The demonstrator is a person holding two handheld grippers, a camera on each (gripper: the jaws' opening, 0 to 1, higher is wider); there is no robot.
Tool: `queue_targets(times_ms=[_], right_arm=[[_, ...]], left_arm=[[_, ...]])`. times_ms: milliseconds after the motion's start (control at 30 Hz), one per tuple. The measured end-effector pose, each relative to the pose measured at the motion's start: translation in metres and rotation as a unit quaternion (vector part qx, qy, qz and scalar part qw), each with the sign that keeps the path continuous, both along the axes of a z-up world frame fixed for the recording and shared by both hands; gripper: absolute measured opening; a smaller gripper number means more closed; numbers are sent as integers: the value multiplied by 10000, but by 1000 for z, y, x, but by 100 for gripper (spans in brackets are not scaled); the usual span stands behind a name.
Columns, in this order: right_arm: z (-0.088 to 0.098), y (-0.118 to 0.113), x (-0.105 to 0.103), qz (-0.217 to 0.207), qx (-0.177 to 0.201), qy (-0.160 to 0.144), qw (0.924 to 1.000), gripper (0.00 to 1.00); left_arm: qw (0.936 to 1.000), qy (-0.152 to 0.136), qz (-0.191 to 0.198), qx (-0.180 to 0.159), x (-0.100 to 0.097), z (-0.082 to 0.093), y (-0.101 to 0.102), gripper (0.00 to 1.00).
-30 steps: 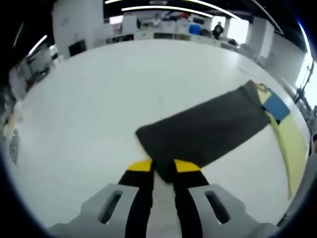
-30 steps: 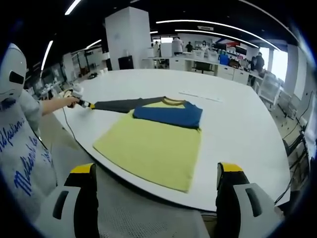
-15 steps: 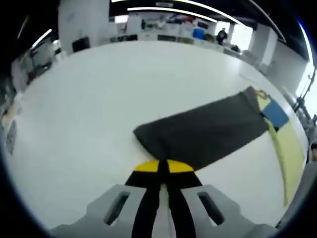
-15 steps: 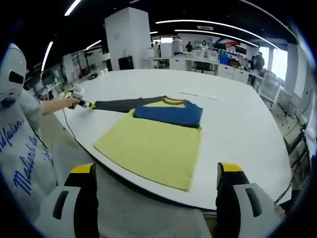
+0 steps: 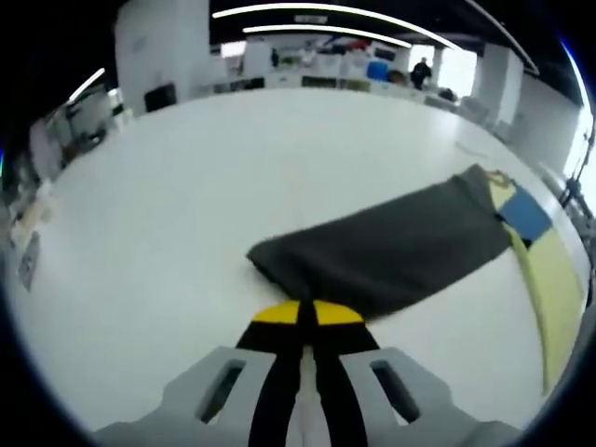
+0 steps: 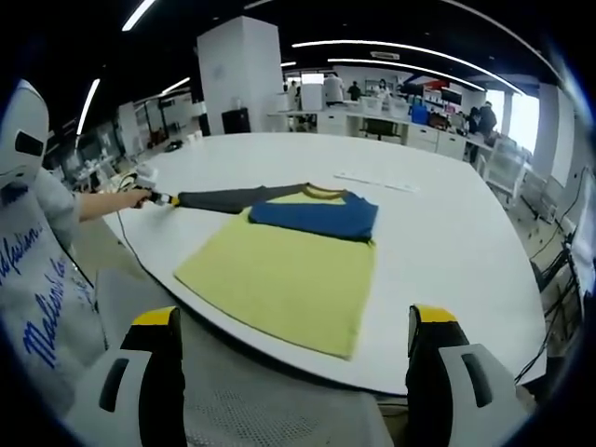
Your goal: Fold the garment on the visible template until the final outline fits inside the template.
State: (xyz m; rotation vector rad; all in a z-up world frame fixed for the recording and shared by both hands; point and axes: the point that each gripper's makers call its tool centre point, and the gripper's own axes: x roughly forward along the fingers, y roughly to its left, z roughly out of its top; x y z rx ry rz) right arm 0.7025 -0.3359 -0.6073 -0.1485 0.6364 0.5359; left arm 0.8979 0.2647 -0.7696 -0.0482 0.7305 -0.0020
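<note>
Jaws of the left gripper point(image 5: 299, 312) are pressing together right at the cuff end of the dark sleeve point(image 5: 382, 256), and it looks like they are pinching the cloth, though the very tip is hiding the bite. The sleeve is lying stretched out flat on the white tabletop point(image 5: 168, 186), running away toward the shirt's body.

The right gripper point(image 6: 289, 340) is hanging low by the near edge of the tabletop with its jaws spread wide, holding nothing. Past it the shirt point(image 6: 279, 270) is lying flat near that edge, yellow below and blue point(image 6: 312, 216) across the chest. I cannot make out any template lines under it.

I think the sleeve fold is just starting. Next, the left gripper needs to be lifting the cuff and carrying it across onto the yellow part.
</note>
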Motion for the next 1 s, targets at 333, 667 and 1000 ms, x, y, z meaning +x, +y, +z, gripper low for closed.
queue_targets(times_ms=[333,667,1000], right_arm=[[3,-1,-4,12,31,-93,10000,100],[5,2,-10,81,70,-163,9998,100],[6,2,-9,156,118,-248,9995,100]], left_arm=[[9988,-469,-117,3,22,41,-18,0],[9972,-706,-244,-44,24,58,-37,0],[9947,-929,-434,-16,20,79,-54,0]])
